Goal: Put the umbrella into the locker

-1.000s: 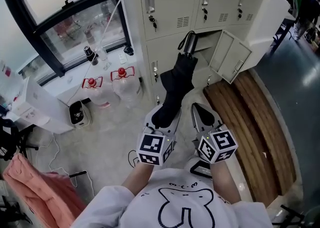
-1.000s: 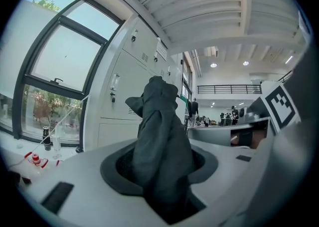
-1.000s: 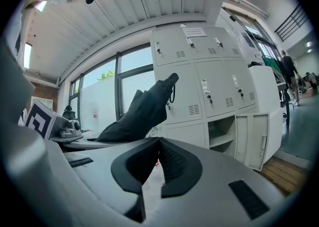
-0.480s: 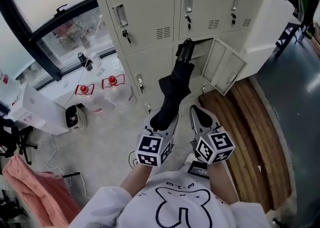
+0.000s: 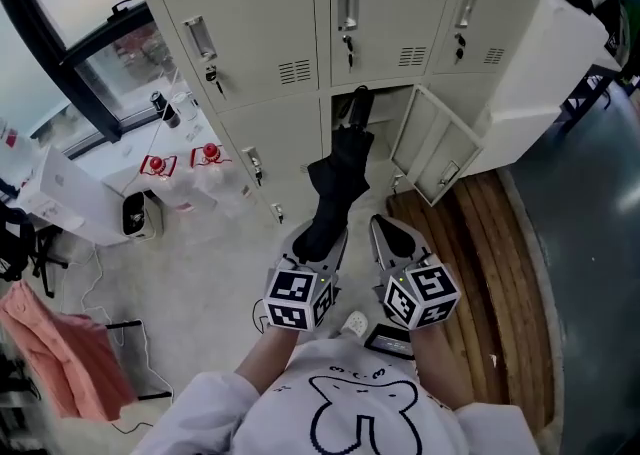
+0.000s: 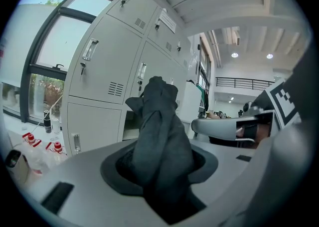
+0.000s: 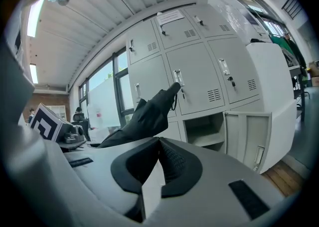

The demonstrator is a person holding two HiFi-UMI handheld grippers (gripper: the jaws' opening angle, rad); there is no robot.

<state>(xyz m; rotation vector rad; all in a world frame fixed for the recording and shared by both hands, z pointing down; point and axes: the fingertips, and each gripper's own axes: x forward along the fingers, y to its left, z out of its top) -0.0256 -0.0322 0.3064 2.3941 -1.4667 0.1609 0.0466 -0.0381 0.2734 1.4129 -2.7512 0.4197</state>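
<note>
A black folded umbrella [image 5: 335, 188] sticks forward from my left gripper [image 5: 318, 241], which is shut on its cloth end. Its handle end reaches the mouth of the open locker compartment [image 5: 375, 108] in the lower row, whose door [image 5: 428, 148] hangs swung out to the right. In the left gripper view the umbrella [image 6: 159, 141] fills the gap between the jaws. My right gripper [image 5: 393, 235] is beside it on the right, shut and empty. The right gripper view shows the pads [image 7: 172, 163] meeting, the umbrella [image 7: 144, 116] to the left and the open locker [image 7: 204, 131] ahead.
Two red-capped water bottles [image 5: 182, 163] and a small white bin [image 5: 133, 213] stand on the floor at the left, below a window. A wooden platform [image 5: 480, 243] lies to the right under a white cabinet [image 5: 540, 63]. A pink cloth [image 5: 40, 343] is at the far left.
Both grippers and the umbrella have moved forward toward the lockers. The handle end now sits at the open compartment's mouth. The grip has not changed.
</note>
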